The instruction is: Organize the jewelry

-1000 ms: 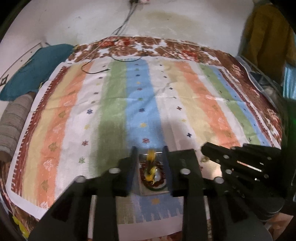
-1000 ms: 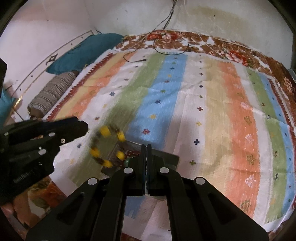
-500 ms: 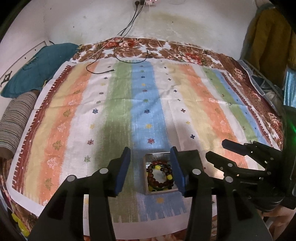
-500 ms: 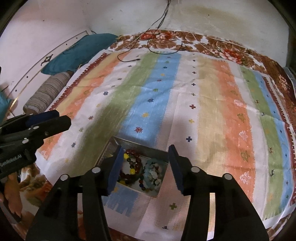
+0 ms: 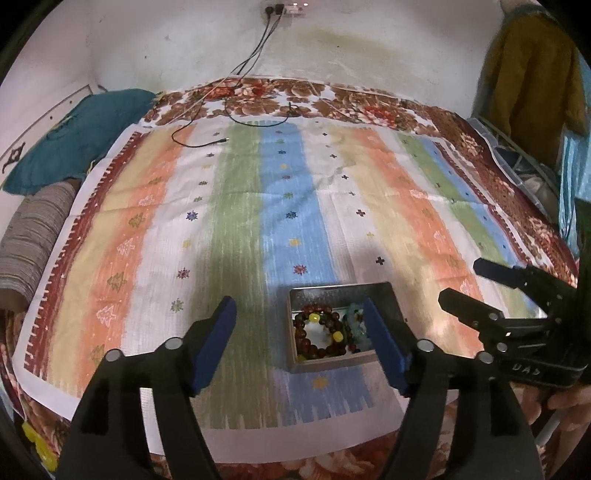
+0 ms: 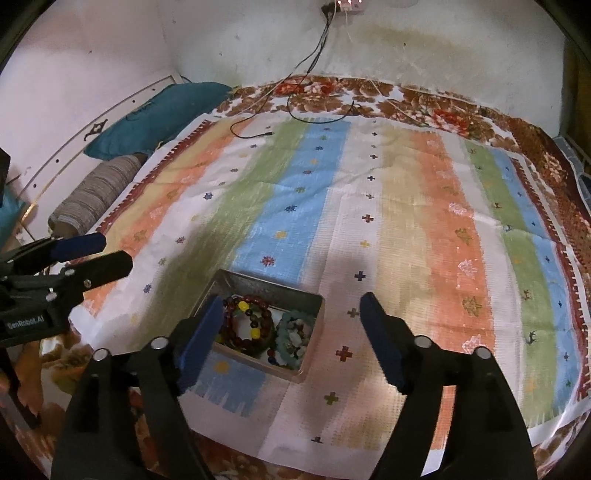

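A small open metal tin [image 5: 340, 290] sits on the striped cloth near its front edge. In it lie a dark red bead bracelet [image 5: 321, 334] with yellow beads and a pale blue-green bracelet [image 5: 356, 325]. My left gripper [image 5: 299, 306] hovers over the tin, its jaws opening and holding nothing. The right wrist view shows the same tin [image 6: 266, 282], red bracelet [image 6: 245, 325] and pale bracelet [image 6: 295, 332]. My right gripper [image 6: 291, 300] is above the tin's right side, its jaws also opening and holding nothing. Each gripper shows in the other's view: right gripper [image 5: 461, 282], left gripper [image 6: 114, 253].
The striped cloth [image 5: 295, 184] covers a floral bed sheet [image 5: 295, 92]. A teal pillow [image 5: 74, 136] and a striped bolster [image 5: 33, 236] lie at the left. A black cable [image 5: 207, 142] trails from the wall socket [image 5: 284, 7]. A yellow garment [image 5: 532, 74] hangs at the right.
The red bracelet, a second ago dangling at my nearly closed left fingers over the tin, now lies inside it. Both grippers have opened wide and drawn back a little.
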`<state>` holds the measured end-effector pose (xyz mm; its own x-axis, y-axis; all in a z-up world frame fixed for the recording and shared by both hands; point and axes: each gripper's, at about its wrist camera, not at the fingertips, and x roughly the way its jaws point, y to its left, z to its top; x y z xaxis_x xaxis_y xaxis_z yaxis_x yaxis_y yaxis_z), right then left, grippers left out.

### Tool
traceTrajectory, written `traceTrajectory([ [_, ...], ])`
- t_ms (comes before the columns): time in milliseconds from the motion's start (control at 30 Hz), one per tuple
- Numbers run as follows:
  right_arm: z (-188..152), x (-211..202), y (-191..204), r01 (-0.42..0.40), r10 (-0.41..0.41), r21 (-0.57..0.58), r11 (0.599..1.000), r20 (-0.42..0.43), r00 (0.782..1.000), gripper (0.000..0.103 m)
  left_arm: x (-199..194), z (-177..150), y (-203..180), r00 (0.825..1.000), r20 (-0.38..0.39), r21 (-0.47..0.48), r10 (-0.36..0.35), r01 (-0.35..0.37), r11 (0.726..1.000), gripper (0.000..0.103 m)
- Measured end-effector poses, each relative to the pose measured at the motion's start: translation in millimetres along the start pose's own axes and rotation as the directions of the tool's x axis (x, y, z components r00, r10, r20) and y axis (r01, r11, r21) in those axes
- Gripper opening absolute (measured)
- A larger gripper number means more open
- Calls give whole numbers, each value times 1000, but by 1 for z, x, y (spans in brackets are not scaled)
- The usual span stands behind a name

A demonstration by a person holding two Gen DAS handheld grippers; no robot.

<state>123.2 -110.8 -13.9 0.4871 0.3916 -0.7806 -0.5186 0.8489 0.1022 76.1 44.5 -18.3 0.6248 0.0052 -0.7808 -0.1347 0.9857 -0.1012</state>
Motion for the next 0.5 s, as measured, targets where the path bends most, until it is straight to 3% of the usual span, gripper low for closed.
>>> traceTrajectory([
  [133,-5,-6,-2,15,-15,6,1000,15,1000,91,-5,-6,-3,1000,12,9,4,-4,1000,84],
  [367,-14,-14,-3,-3,3,-2,1000,18,1000,96,-8,-18,-5,1000,3,4,-5,5,1000,98],
  [500,-17,-16,-4,-7,7,1,1000,22,1000,96,-10,-29,-13,1000,-7,27,11,-11,1000,97],
])
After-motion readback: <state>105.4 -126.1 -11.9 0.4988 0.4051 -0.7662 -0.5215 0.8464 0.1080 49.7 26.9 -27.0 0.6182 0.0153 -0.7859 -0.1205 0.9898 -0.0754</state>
